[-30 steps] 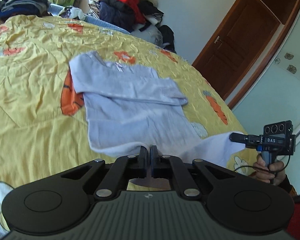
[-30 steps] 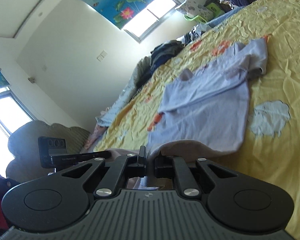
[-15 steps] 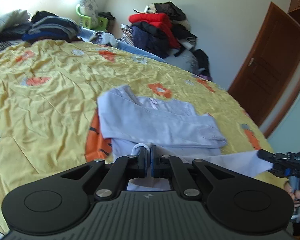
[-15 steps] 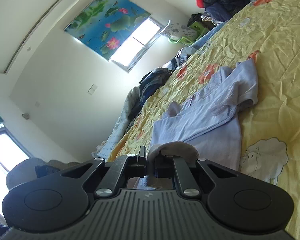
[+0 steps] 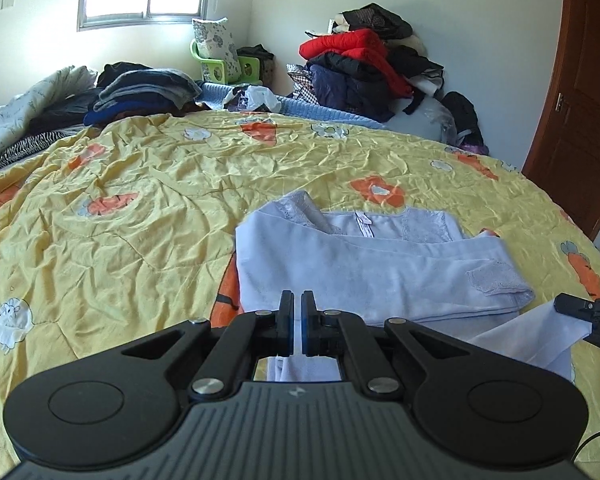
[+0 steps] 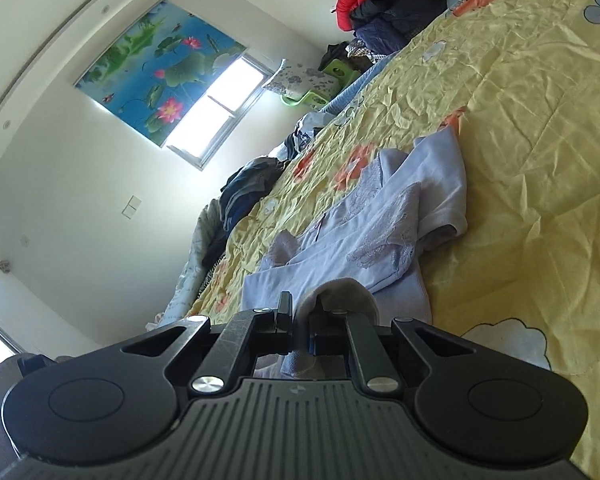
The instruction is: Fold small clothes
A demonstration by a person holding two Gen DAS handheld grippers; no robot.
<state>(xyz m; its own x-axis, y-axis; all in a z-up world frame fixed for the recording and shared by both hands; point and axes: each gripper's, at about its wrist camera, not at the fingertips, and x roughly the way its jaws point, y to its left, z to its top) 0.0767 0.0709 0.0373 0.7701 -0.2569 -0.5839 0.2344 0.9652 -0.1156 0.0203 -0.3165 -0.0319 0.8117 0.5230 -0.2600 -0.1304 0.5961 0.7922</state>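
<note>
A pale lavender top (image 5: 364, 264) lies on the yellow bedspread (image 5: 132, 216), its sleeves folded across the body and its lace collar facing the far side. My left gripper (image 5: 297, 312) is shut on the top's near hem and holds it raised over the body. My right gripper (image 6: 300, 316) is shut on the other hem corner, which bunches over its right finger; it shows in the left wrist view (image 5: 572, 308) at the right edge, cloth stretched from it. The top also shows in the right wrist view (image 6: 380, 236).
Piles of clothes sit beyond the bed: red and dark jackets (image 5: 364, 68) at the back right, folded dark garments (image 5: 140, 88) at the back left. A green stool (image 5: 224, 64) with a cushion stands under the window. A brown door (image 5: 580, 120) is at the right.
Both grippers have carried the hem up and forward over the top toward the collar. The cameras have tilted up, so the window and far wall now show.
</note>
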